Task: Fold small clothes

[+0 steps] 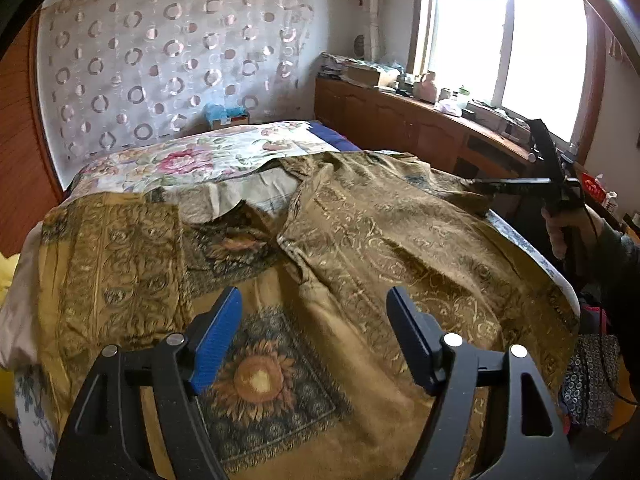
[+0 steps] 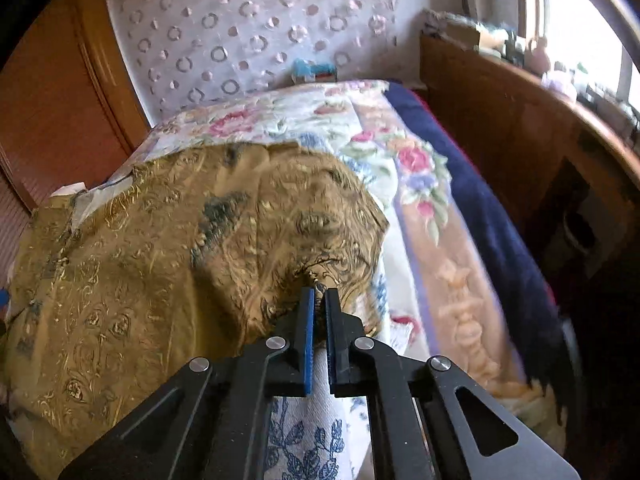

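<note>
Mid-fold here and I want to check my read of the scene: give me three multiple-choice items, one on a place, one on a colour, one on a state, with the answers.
1. Where does the gold patterned fabric garment lie?
A. on the wooden sideboard
B. on the bed with the floral bedspread
C. on the floor

2. What colour are the pads on the left hand-held gripper?
A. red
B. green
C. blue

3. What is the state of the right hand-held gripper?
A. shut on an edge of the garment
B. wide open above it
C. out of view

Answers:
1 B: the floral bedspread shows under and beyond the garment.
2 C: the inner face of one finger is blue.
3 A: the right wrist view shows its jaws nearly together with gold cloth pinched between them.
</note>
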`<act>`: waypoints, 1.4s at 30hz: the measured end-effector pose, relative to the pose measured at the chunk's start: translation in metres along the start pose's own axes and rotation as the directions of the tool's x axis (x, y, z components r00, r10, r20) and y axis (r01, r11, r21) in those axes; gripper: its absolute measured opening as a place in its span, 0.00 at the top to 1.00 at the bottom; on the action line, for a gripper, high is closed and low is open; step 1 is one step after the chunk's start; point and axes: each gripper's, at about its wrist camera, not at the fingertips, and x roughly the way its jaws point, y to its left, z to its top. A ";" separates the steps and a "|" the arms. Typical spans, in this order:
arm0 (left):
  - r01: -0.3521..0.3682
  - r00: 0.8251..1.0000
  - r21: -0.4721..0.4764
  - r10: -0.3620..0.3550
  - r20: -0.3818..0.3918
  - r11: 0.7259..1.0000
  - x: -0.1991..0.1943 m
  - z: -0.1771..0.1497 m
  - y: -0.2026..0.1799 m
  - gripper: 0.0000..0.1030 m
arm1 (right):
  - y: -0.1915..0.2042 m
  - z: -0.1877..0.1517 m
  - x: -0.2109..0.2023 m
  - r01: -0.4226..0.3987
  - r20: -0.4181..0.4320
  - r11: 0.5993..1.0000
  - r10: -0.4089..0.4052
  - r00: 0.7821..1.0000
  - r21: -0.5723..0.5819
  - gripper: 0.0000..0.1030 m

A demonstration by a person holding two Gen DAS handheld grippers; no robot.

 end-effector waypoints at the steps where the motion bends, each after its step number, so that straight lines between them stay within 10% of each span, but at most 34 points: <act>1: 0.001 1.000 0.005 -0.001 0.003 1.000 0.000 0.002 0.000 0.27 | 0.005 0.002 -0.005 0.001 0.019 1.000 -0.001 1.000 -0.017 0.96; 13: -0.017 0.999 0.015 0.017 0.049 1.000 0.000 0.021 -0.006 0.27 | 0.094 -0.019 -0.012 -0.118 0.039 0.958 0.132 0.990 -0.260 0.96; 22: -0.009 0.999 -0.008 0.009 0.045 1.000 0.001 0.017 -0.005 0.27 | 0.097 -0.033 0.014 -0.158 -0.048 0.960 0.151 0.987 -0.230 0.95; 30: -0.007 0.999 -0.012 0.007 0.041 1.000 0.003 0.012 -0.006 0.27 | 0.109 -0.024 -0.014 -0.149 -0.003 0.962 0.153 0.988 -0.229 0.66; 42: -0.001 0.999 -0.018 0.001 0.038 1.000 0.004 0.005 -0.007 0.27 | 0.076 0.007 0.042 -0.095 -0.064 0.993 0.090 0.994 -0.075 0.65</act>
